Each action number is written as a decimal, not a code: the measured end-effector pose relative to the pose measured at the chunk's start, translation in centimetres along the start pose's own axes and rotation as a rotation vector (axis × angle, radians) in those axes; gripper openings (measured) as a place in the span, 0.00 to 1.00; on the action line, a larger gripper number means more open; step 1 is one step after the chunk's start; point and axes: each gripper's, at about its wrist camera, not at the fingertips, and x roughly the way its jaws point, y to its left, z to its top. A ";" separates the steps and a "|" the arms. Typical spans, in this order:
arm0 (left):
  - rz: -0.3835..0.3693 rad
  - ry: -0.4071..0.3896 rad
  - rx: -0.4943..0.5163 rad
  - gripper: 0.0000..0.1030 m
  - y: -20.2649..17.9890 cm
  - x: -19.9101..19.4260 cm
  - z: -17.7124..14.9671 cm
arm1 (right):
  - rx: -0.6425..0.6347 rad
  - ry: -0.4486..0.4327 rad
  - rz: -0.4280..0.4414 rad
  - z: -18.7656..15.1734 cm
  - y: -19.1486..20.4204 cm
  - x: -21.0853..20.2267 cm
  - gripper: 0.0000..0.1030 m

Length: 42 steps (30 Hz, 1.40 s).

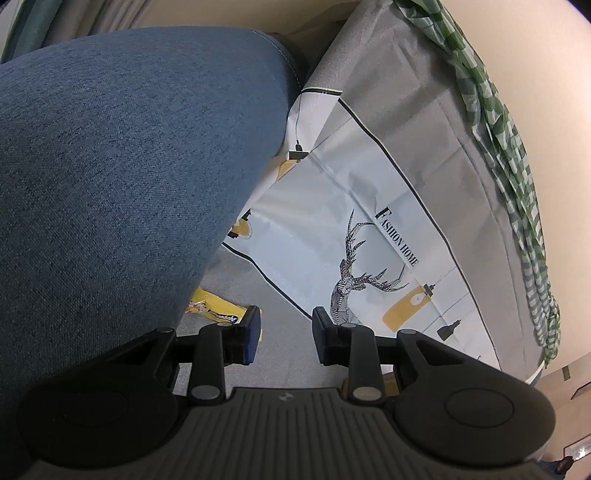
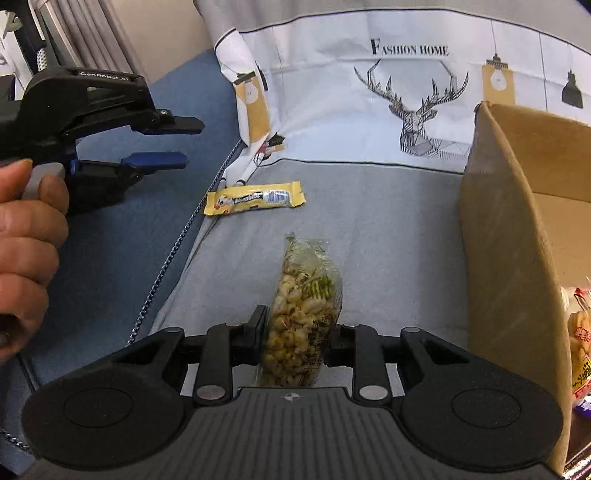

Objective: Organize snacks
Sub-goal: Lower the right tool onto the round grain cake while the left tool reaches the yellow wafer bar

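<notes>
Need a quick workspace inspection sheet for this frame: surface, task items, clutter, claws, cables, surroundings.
Surface: grey cloth with a deer print, draped up behind.
Job's things: popcorn-like snack bag held in right claw; yellow snack bar lying flat on cloth; cardboard box at right, more packets beside it.
Clutter: green checked cloth.
Claws: right shut on bag; left claw open, empty.
Cables: blue chain-like cord along cloth edge.
Surroundings: blue cushion, curtain.
</notes>
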 end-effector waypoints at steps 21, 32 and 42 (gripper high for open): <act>0.283 -0.174 -0.296 0.59 2.1 8.1 -3.6 | -0.014 0.115 0.005 -6.3 -0.8 0.1 0.29; 0.348 -0.176 -0.241 0.10 2.0 9.5 -3.7 | 0.006 0.157 0.059 -6.8 -1.7 0.5 0.29; 0.225 -0.078 0.013 0.08 -1.8 3.7 -4.1 | -0.027 0.138 0.103 -6.6 -2.1 0.0 0.27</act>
